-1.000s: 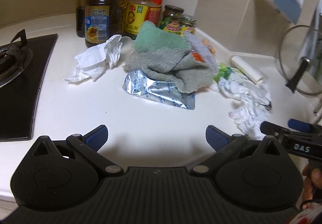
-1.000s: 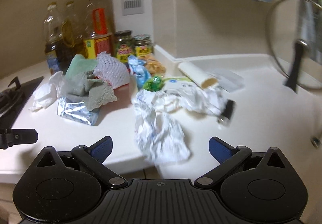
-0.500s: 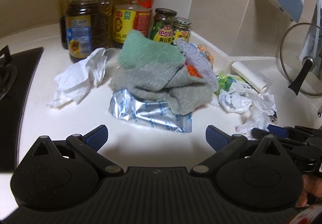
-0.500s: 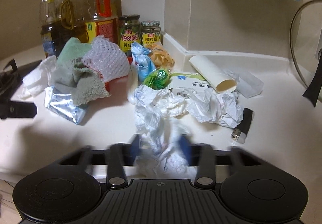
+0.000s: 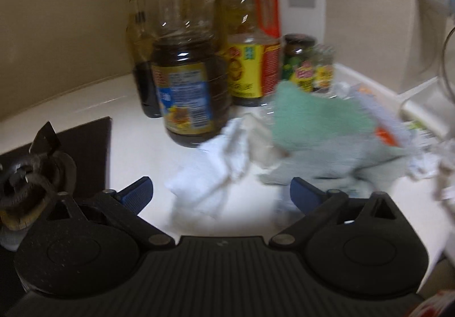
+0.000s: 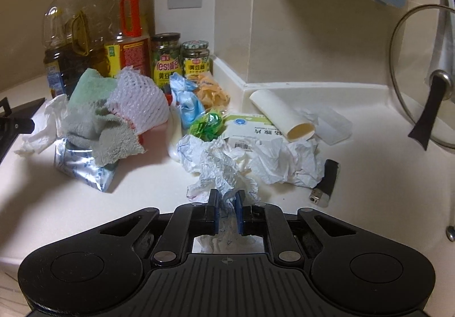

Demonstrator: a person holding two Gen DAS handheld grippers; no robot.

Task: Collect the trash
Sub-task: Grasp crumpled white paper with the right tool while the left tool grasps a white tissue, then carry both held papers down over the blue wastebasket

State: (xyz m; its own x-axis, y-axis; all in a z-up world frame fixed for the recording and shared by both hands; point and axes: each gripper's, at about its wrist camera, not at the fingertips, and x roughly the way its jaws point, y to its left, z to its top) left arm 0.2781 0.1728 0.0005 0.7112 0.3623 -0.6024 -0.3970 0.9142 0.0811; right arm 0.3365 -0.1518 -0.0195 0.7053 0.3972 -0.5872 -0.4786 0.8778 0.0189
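Observation:
A crumpled white wrapper with blue print lies at the front of the white counter, and my right gripper is shut on its near end. More crumpled paper lies just behind it. In the blurred left wrist view, a crumpled white tissue sits in front of the dark sauce bottle. My left gripper stands wide around the tissue's near part. Its jaws are closing and the pads are not touching the tissue.
Oil bottles and jars line the back wall. A green-grey towel, a foil pouch, a foam net, a cardboard tube, a medicine box and a lighter clutter the counter. A stove burner is left, a glass lid right.
My right gripper has shut on the crumpled wrapper. My left gripper swung left, from facing the towel pile to the tissue by the bottles, and its jaws have narrowed slightly.

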